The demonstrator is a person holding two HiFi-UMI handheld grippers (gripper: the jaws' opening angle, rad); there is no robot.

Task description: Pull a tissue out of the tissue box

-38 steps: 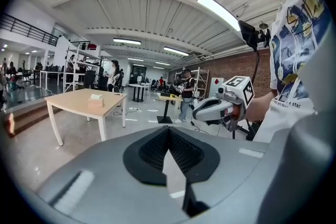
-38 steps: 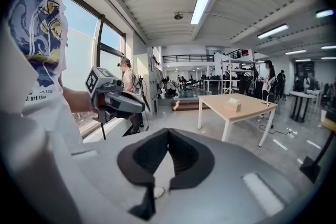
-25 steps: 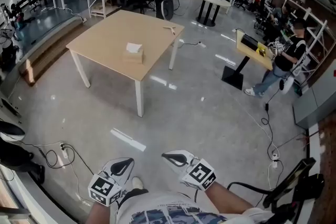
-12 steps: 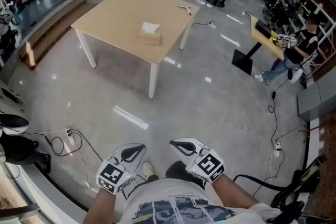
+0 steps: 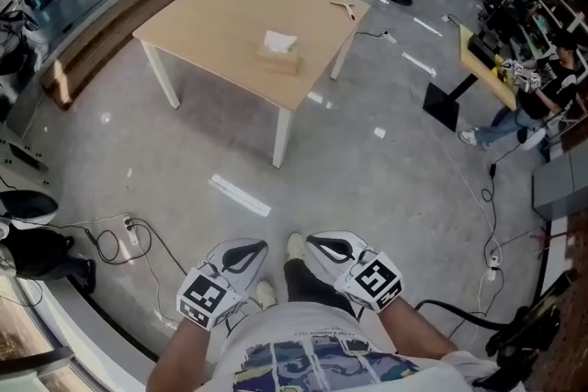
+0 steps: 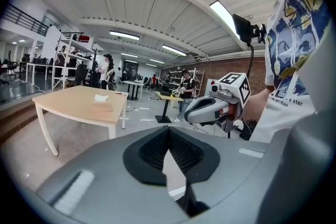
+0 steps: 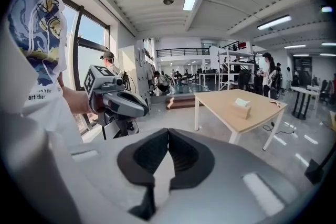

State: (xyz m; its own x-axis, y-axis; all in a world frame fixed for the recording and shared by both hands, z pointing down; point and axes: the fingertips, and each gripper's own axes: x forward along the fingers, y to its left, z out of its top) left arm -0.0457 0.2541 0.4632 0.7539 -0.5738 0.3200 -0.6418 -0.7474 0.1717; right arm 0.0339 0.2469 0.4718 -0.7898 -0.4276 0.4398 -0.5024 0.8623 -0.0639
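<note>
Head view: the person stands on the shiny grey floor (image 5: pixel 386 188), well apart from the pale wooden table (image 5: pixel 207 9), with both tools held low in front of a printed shirt (image 5: pixel 303 363). The left gripper (image 5: pixel 252 248) and the right gripper (image 5: pixel 320 243) sit side by side, near each other but not touching. Both are aimed toward the table, with the toe of a white shoe (image 5: pixel 294 245) showing between them.

In the left gripper view its black fingers (image 6: pixel 152 152) are clenched tip to tip and grasp nothing. The right gripper's fingers (image 7: pixel 149 157) are clenched the same way, also on nothing.

The tissue box (image 5: pixel 278 61) stands on the table, towards the edge nearest the person, with a white tissue (image 5: pixel 279 41) sticking up out of its top. Neither gripper is anywhere close to it.

A small thin thing (image 5: pixel 344 7) lies near the table's far corner. It could be a stick or a hand tool, but it is too small to tell.

Off to the right another person (image 5: pixel 542 96) stands beside a yellow-topped stand (image 5: pixel 478 60). A power strip (image 5: pixel 130 234) with cables lies on the floor at the left.
</note>
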